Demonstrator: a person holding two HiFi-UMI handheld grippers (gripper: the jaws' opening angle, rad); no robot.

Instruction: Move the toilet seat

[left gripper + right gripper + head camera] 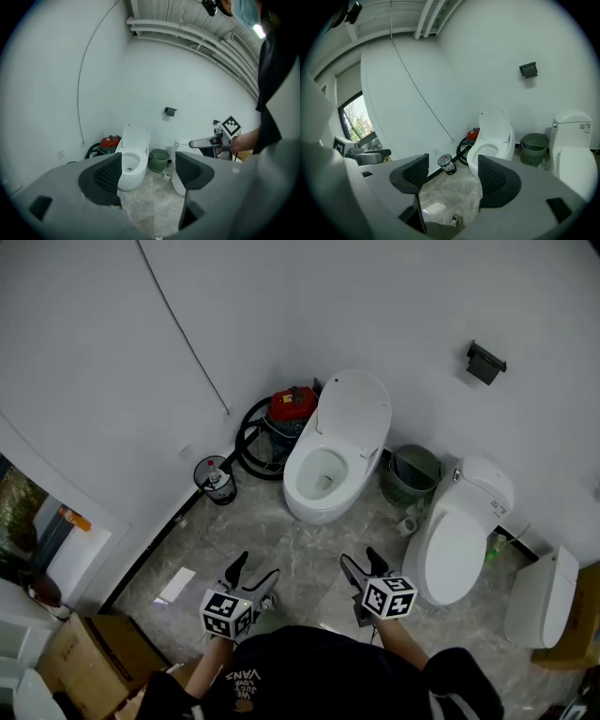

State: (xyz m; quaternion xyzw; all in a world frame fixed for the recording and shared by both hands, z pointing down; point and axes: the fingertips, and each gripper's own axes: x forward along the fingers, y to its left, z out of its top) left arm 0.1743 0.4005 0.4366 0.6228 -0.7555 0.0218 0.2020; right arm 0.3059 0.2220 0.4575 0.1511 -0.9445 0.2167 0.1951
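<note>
Left gripper (255, 570) and right gripper (361, 561) jut side by side toward the toilet (302, 486), fingers (105, 176) wide, empty.

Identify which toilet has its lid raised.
The toilet beside the red vacuum cleaner: its lid stands upright and the bowl is open, while the toilet right of the green basket is closed.

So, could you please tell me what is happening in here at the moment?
A person stands facing two toilets with a claw in each hand. The left claw and the right claw are both open and empty, held low and well short of the toilets. The middle toilet has its lid raised, while the toilet on the right is closed. Neither claw touches a toilet yet.
</note>
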